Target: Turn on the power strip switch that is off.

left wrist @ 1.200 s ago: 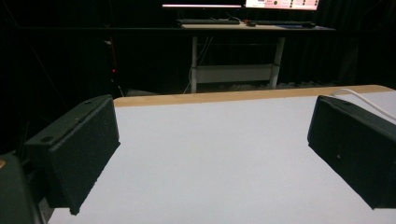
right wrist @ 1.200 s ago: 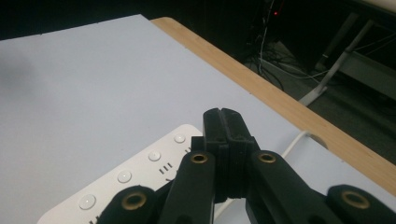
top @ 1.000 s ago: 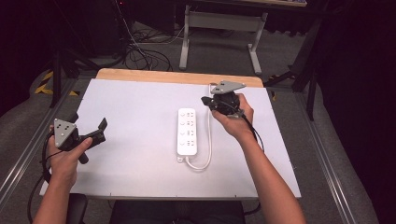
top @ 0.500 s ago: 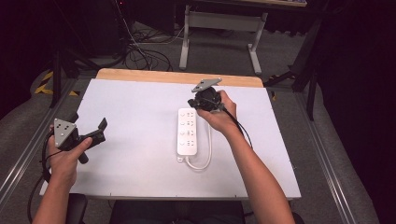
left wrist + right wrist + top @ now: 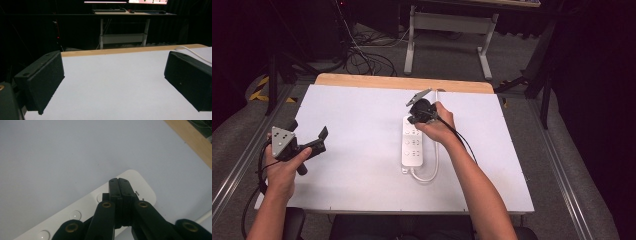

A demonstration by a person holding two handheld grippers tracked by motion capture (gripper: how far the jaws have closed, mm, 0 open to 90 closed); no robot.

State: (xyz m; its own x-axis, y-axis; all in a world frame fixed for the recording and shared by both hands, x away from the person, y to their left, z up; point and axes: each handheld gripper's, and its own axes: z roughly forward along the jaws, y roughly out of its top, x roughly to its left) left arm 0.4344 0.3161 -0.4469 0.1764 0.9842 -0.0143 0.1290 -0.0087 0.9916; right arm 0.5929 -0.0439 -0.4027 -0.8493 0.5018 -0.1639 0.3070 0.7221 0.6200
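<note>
A white power strip (image 5: 414, 146) lies lengthwise in the middle of the white table (image 5: 357, 107), its white cable (image 5: 435, 160) looping at the near end. My right gripper (image 5: 412, 120) hangs over the strip's far end, pointing down, jaws shut with nothing between them. In the right gripper view the shut tips (image 5: 118, 181) sit just above the rounded end of the strip (image 5: 82, 205), near its round buttons. Whether they touch it I cannot tell. My left gripper (image 5: 308, 129) is held at the table's left side, open and empty, its jaws (image 5: 113, 75) wide apart over bare table.
A wooden strip (image 5: 404, 82) runs along the table's far edge. Beyond it stand a desk frame (image 5: 447, 22) and floor cables (image 5: 362, 55). Metal rails (image 5: 562, 180) flank the table. A stretch of white cable (image 5: 192, 52) shows at the right of the left gripper view.
My right gripper has moved left and down, from beside the strip's far end to right over it. The left hand and the power strip have stayed put.
</note>
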